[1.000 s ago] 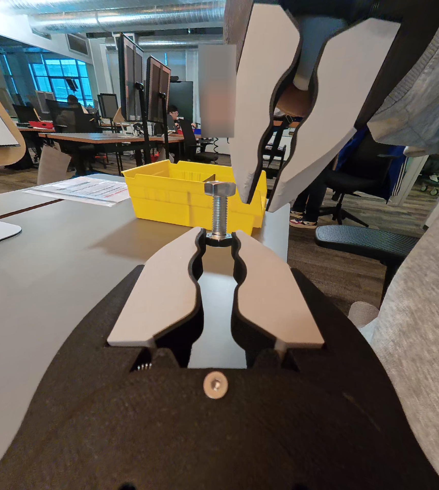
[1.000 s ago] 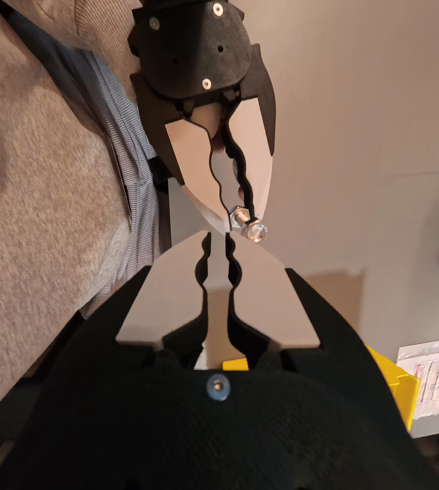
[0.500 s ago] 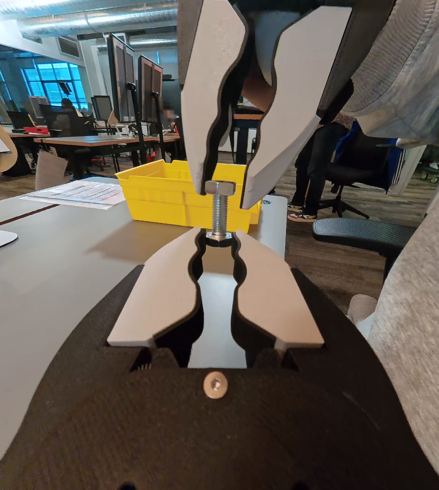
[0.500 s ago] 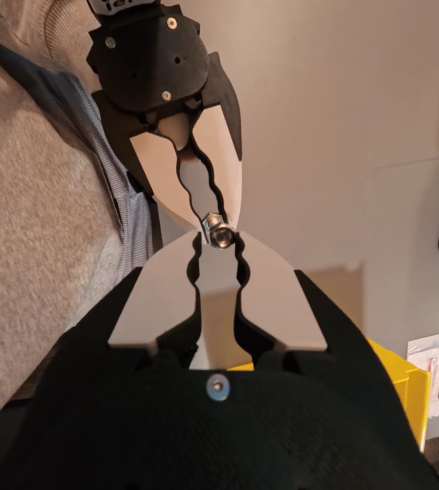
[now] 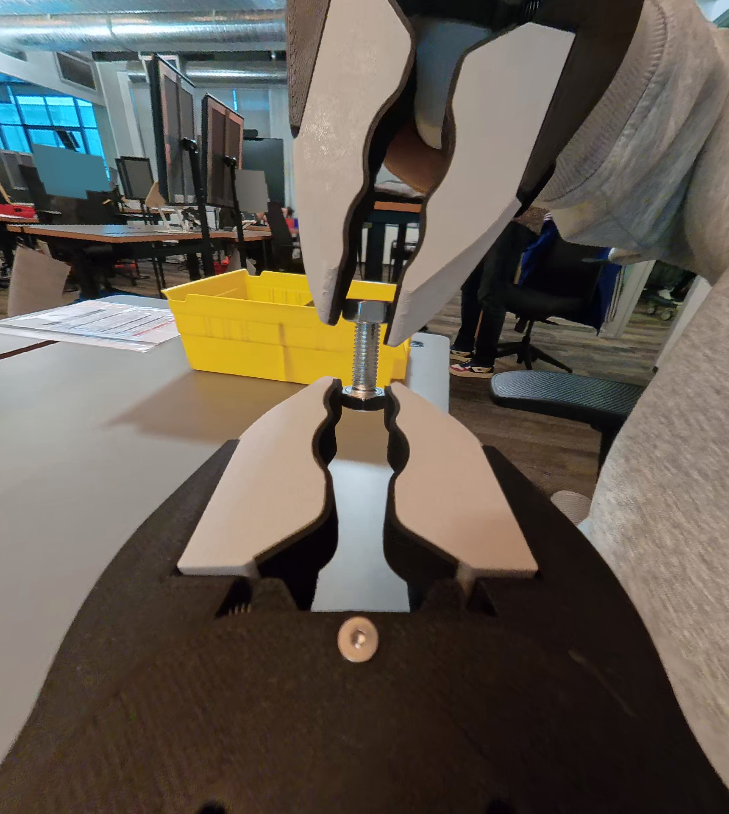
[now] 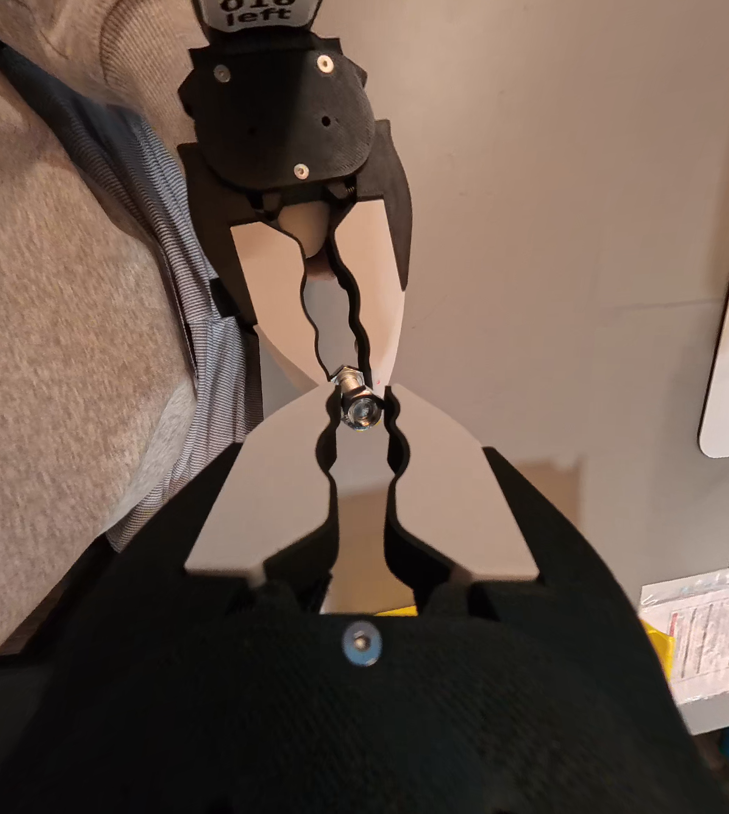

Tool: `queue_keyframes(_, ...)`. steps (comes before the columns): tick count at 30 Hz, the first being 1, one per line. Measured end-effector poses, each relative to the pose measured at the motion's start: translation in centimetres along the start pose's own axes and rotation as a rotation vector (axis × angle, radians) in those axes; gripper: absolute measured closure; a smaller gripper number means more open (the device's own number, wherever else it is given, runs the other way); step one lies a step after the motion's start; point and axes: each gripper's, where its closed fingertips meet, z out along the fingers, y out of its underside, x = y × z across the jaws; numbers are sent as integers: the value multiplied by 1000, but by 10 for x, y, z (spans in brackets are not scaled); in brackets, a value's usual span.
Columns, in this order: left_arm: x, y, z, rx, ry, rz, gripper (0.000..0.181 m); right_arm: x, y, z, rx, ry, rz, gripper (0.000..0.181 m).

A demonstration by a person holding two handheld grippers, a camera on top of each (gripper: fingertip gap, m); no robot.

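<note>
Broadly, a flat grey tabletop (image 5: 67, 440) fills the left of the left wrist view, with an open office of desks and monitors far behind it. On the table's far edge sits a yellow plastic bin (image 5: 266, 334) with an inner divider; what lies inside it cannot be made out from this angle. To the left of the bin lies a clear-sleeved printed sheet (image 5: 89, 323), flat on the table. Nearer, the left gripper (image 5: 360, 398) points forward with its pale fingers clamped on a silver hex nut (image 5: 360, 392) at their tips. Through that nut a silver threaded hex-head bolt (image 5: 366, 352) stands upright. From above, the right gripper (image 5: 365, 315) reaches down, its fingers closed against the sides of the bolt's head. In the right wrist view the right gripper (image 6: 360, 407) pinches the bolt (image 6: 359, 414) head-on, just in front of the left gripper (image 6: 349, 376) opposite. A grey sleeve (image 5: 662, 132) covers the person's arm on the right.
</note>
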Motion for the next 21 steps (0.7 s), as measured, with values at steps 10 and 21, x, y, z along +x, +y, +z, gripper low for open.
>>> queue_keyframes(10, 10, -4, -1, 31, 75, -21, 163, -5, 0, -6, 45, -29, -65, 151)
queue_keyframes(21, -6, 0, -2, -6, -62, 71, 163, 3, -2, -9, 129, -116, 455, 139)
